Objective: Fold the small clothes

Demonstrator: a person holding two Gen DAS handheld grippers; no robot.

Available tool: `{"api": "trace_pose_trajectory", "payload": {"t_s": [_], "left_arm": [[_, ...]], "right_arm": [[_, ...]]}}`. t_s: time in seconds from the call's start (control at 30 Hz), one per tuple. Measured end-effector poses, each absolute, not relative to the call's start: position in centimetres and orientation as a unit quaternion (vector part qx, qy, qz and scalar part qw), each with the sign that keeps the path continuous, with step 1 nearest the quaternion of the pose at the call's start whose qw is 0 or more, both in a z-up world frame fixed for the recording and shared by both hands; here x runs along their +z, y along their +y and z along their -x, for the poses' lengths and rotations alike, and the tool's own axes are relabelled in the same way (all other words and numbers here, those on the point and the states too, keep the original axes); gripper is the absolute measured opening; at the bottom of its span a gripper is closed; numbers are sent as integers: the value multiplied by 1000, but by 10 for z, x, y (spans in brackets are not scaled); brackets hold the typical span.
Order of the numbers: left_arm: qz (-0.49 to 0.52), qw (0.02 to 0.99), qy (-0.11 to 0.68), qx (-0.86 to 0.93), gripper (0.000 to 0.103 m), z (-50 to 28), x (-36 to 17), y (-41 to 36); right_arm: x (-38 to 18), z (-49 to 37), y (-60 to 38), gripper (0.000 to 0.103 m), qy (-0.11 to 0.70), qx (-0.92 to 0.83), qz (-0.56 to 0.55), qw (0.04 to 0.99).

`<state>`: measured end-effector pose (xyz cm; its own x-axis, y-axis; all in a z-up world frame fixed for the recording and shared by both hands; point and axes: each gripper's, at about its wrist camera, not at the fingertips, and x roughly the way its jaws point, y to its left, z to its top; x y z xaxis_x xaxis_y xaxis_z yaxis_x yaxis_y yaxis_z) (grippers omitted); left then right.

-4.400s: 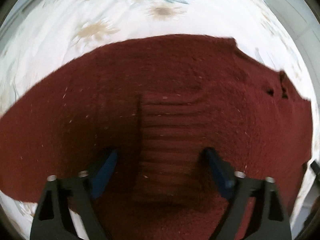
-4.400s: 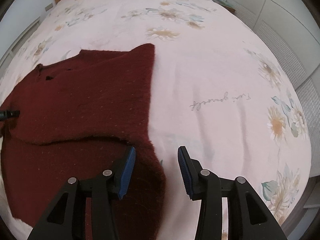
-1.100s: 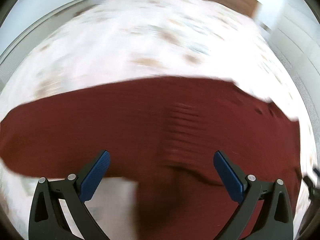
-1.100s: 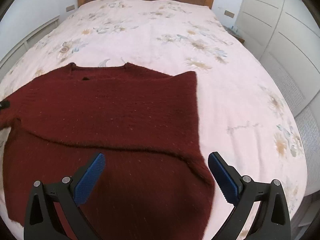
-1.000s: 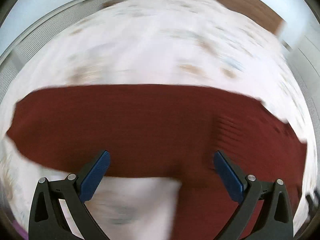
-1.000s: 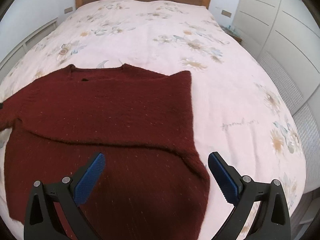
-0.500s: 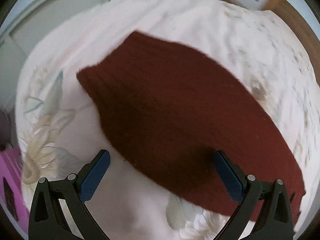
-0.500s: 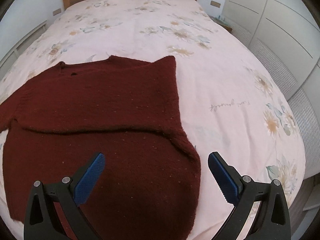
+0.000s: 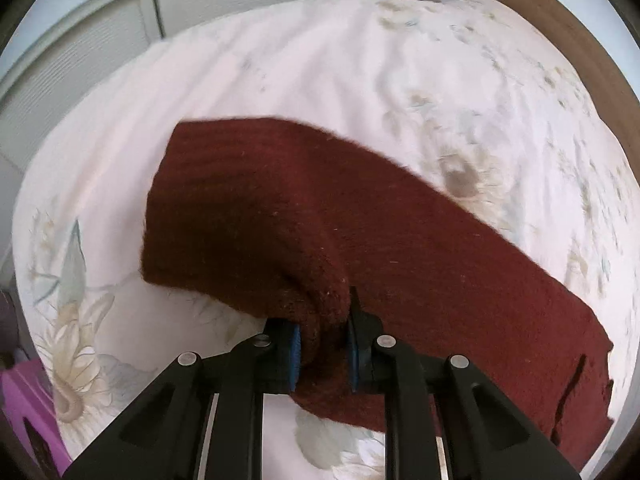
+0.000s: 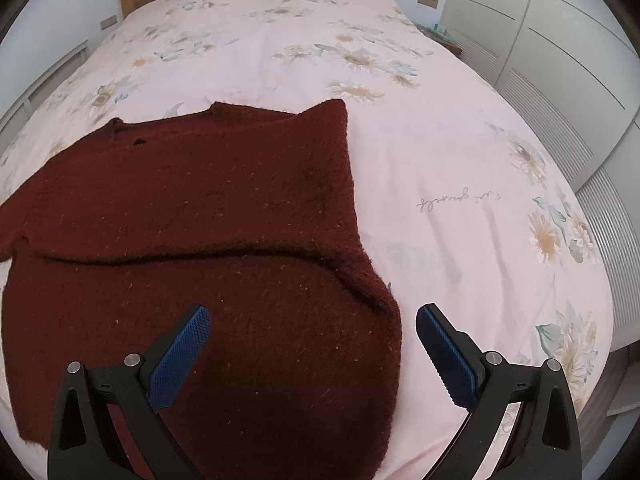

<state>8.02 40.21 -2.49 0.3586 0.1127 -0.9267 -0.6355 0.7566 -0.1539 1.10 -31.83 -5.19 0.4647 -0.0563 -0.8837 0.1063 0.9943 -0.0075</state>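
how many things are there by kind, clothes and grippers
dark red sweater: 1
grippers: 2, the left gripper shut on the sweater's sleeve, the right gripper open above its hem
total: 3

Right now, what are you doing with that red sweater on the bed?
A person is folding the sweater on the bed with a gripper in each hand. The left gripper has just closed its jaws on the sleeve, which stretches out to the side. The right gripper hangs open above the sweater's lower corner, holding nothing. The other sleeve already lies folded across the front.
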Motion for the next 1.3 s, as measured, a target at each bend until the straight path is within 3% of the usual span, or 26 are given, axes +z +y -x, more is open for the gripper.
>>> {"api": "trace_pose_trajectory", "payload": {"t_s": [0.47, 1.0, 1.3], "left_arm": [[187, 848, 493, 45, 15, -147, 51, 215], [101, 843, 515, -119, 14, -194, 32, -27], [33, 831, 535, -147, 14, -195, -12, -104]], "right_arm": [[-32, -16, -309, 103, 489, -24, -38, 871], [-8, -30, -337, 103, 466, -32, -49, 883], [-25, -25, -353, 103, 480, -41, -69, 874]]}}
